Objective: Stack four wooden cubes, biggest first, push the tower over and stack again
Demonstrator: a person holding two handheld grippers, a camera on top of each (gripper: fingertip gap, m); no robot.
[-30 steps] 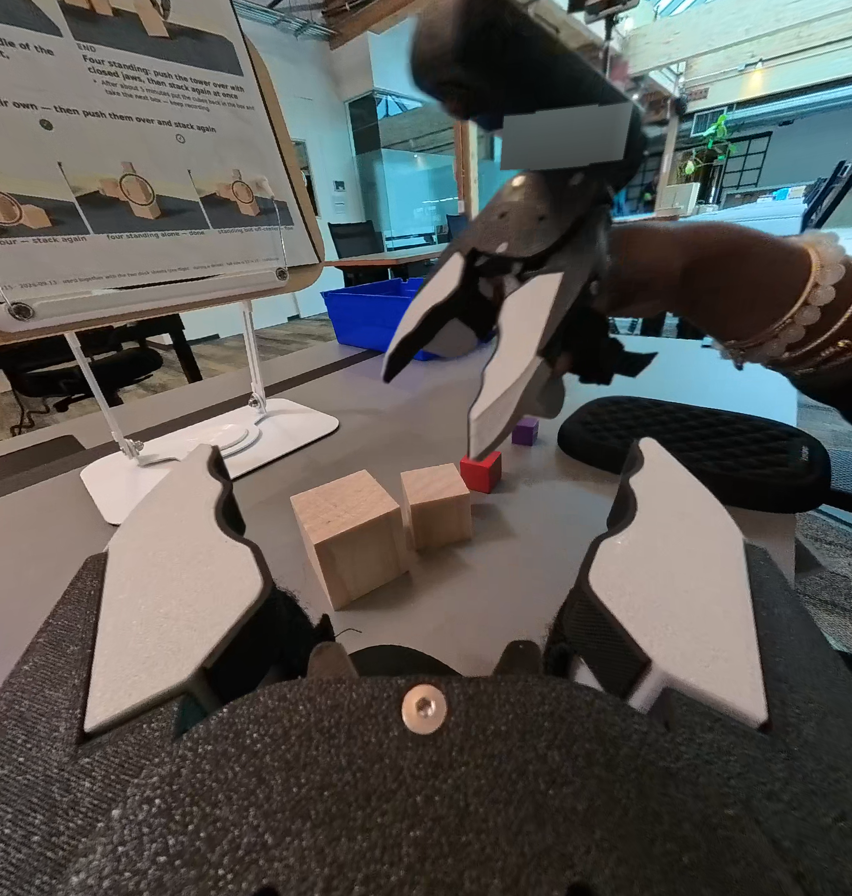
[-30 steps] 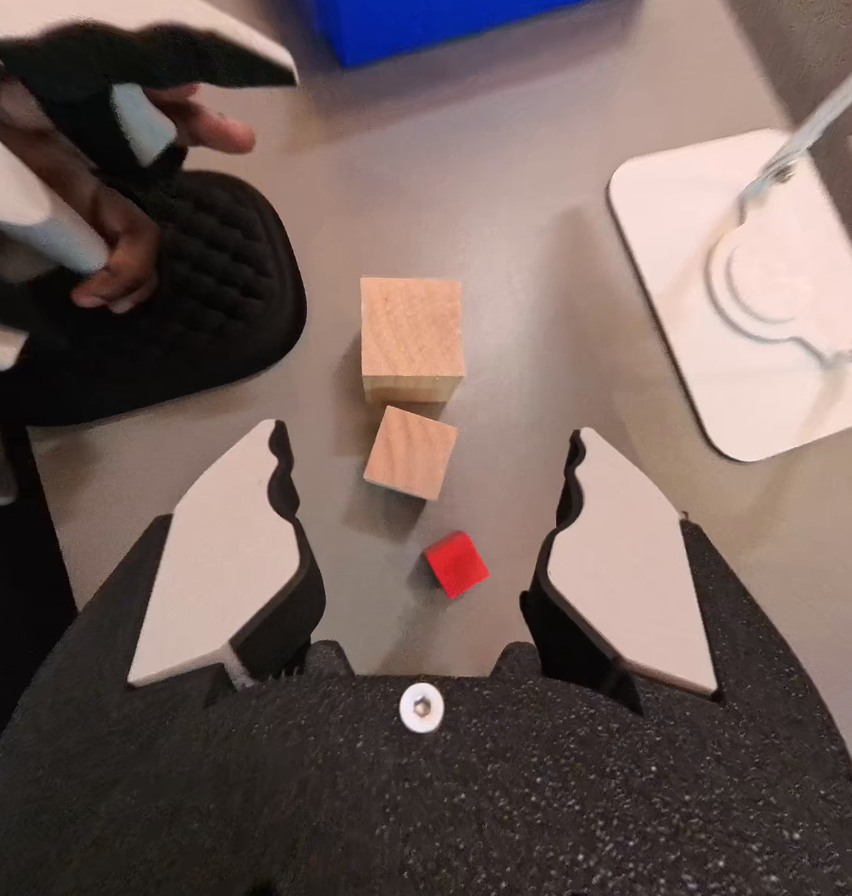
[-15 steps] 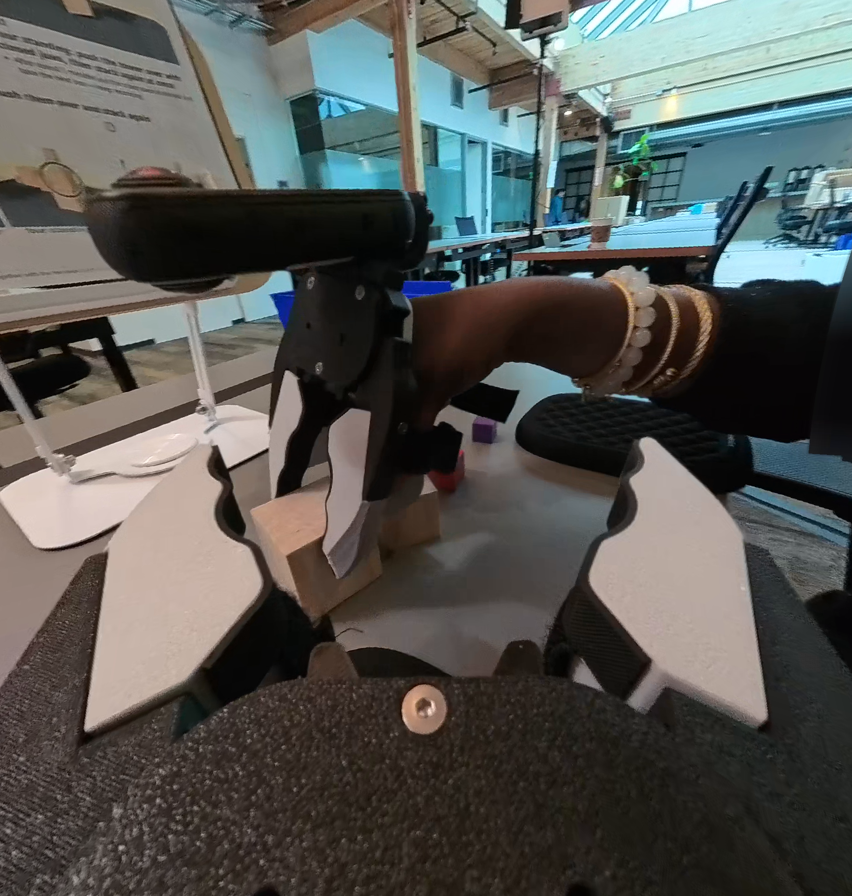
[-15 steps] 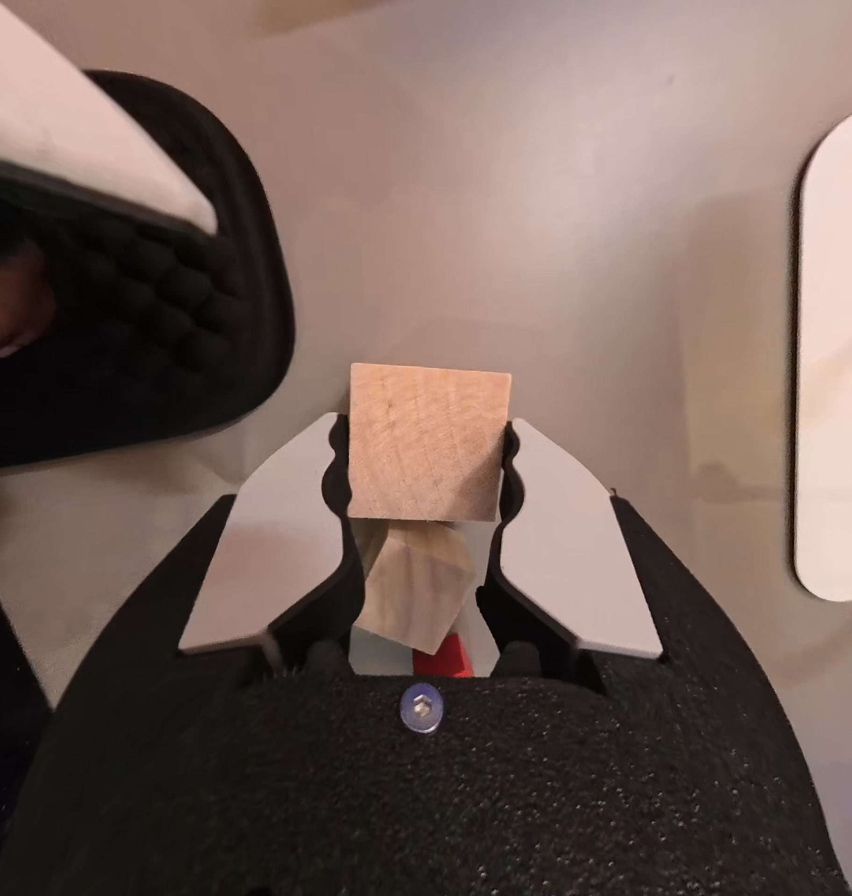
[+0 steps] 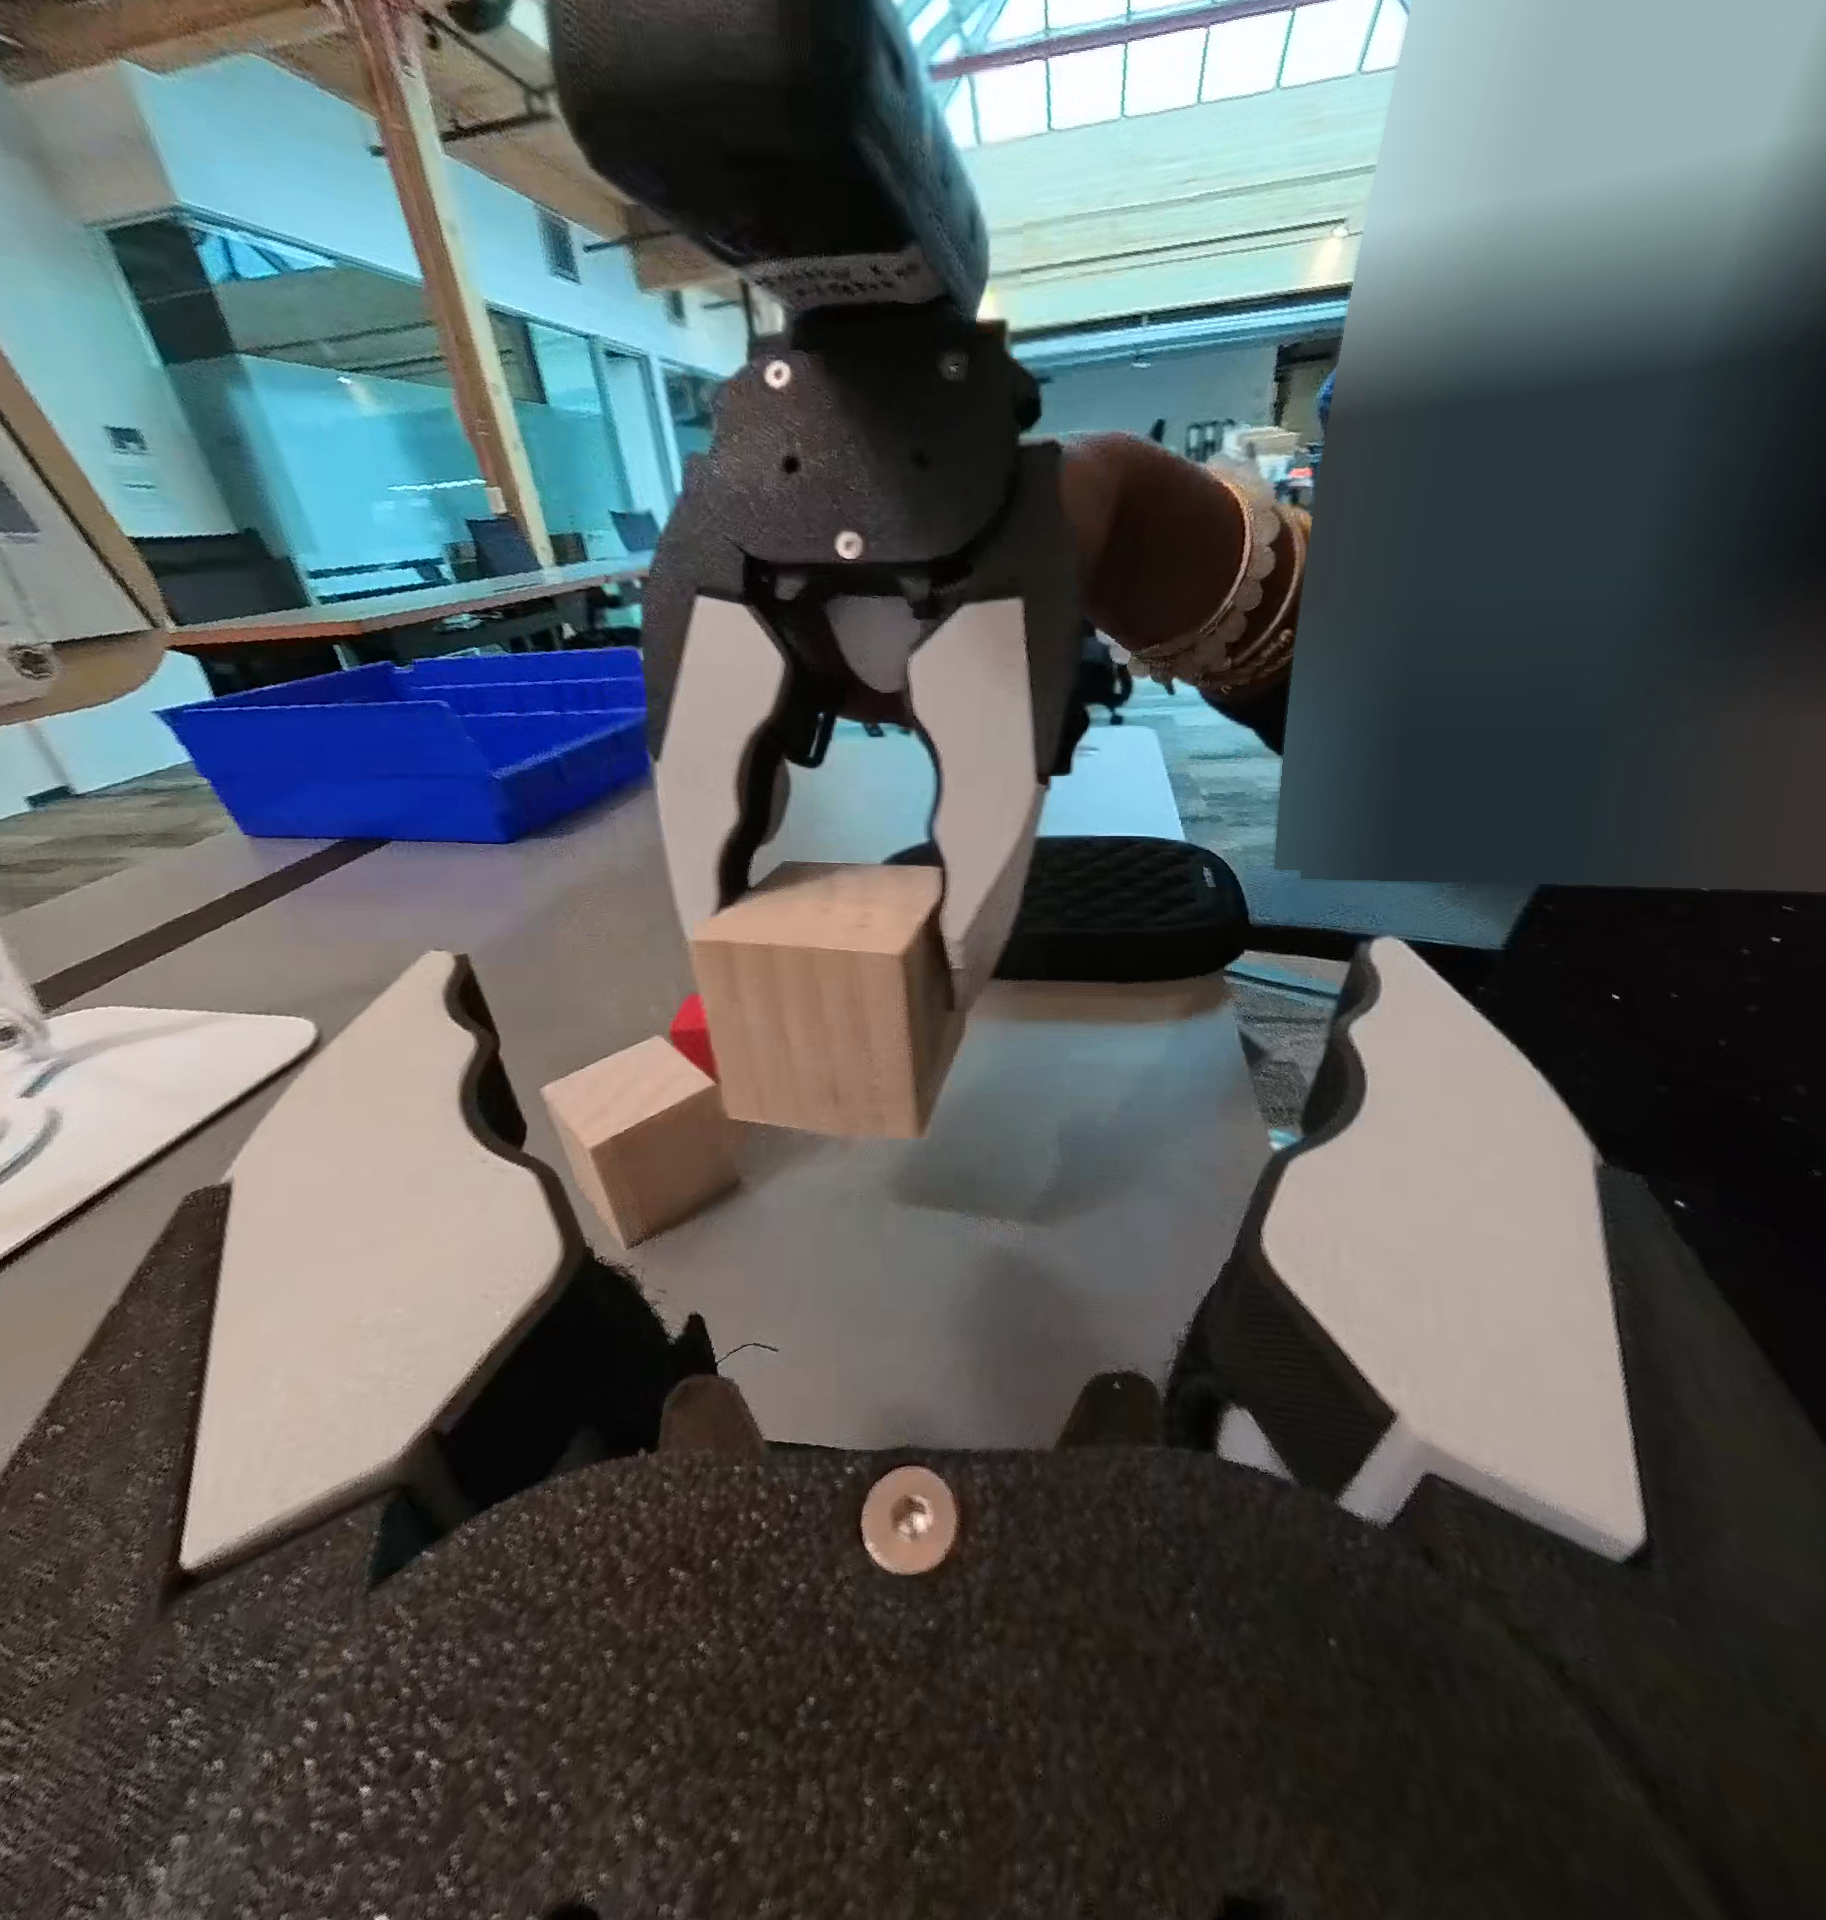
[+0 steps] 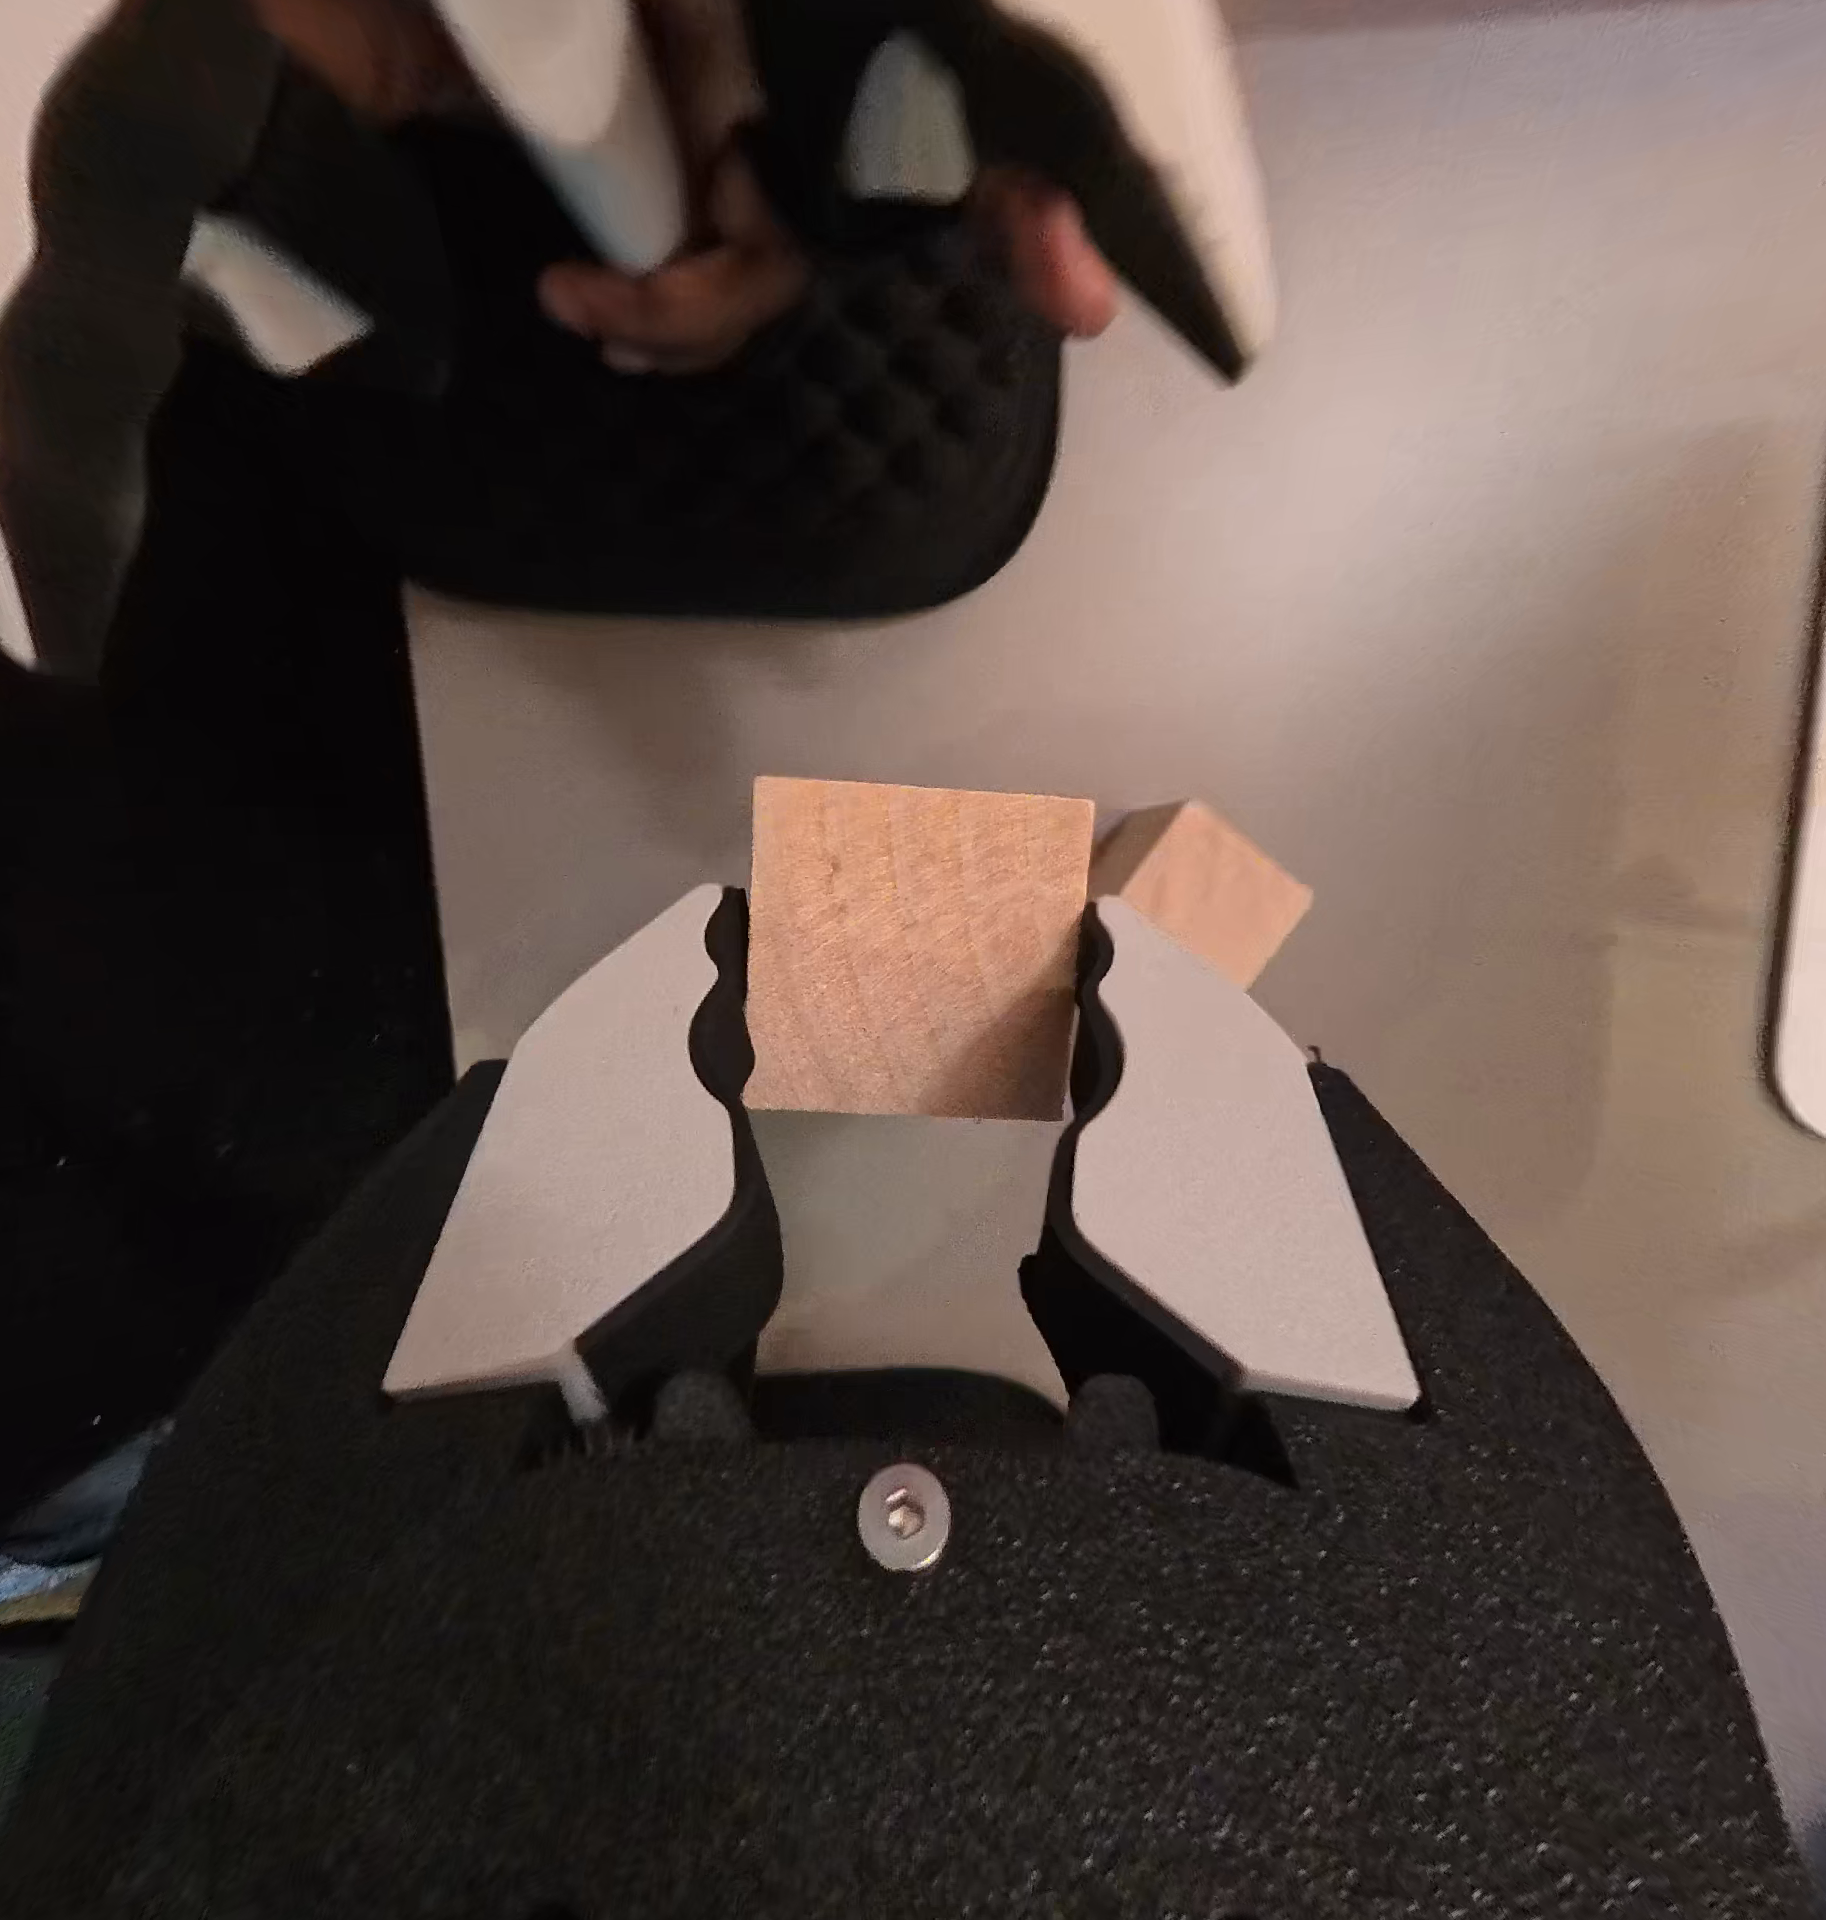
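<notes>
My right gripper (image 6: 909,914) is shut on a large wooden cube (image 6: 914,951), both pads pressed on its sides. In the left wrist view the right gripper (image 5: 836,904) holds that cube (image 5: 821,1023) lifted above the grey table (image 5: 992,1278). A smaller wooden cube (image 5: 644,1148) lies on the table below and to the left of it, with a small red cube (image 5: 693,1034) partly hidden behind. The smaller cube also shows in the right wrist view (image 6: 1205,883). My left gripper (image 5: 909,1029) is open wide and empty, low over the table, facing the lifted cube.
A blue bin (image 5: 410,758) stands at the back of the table. A white stand base (image 5: 88,1091) sits at the left, with a board on it. A black padded rest (image 5: 1127,904) lies behind the cube. A person's arm with bracelets (image 5: 1200,582) holds the right gripper. Spacing between my two grippers at the tips: around 7 cm.
My right gripper came down over the large wooden cube, shut on it and has lifted it off the table, away from the smaller cube. My left gripper stayed open.
</notes>
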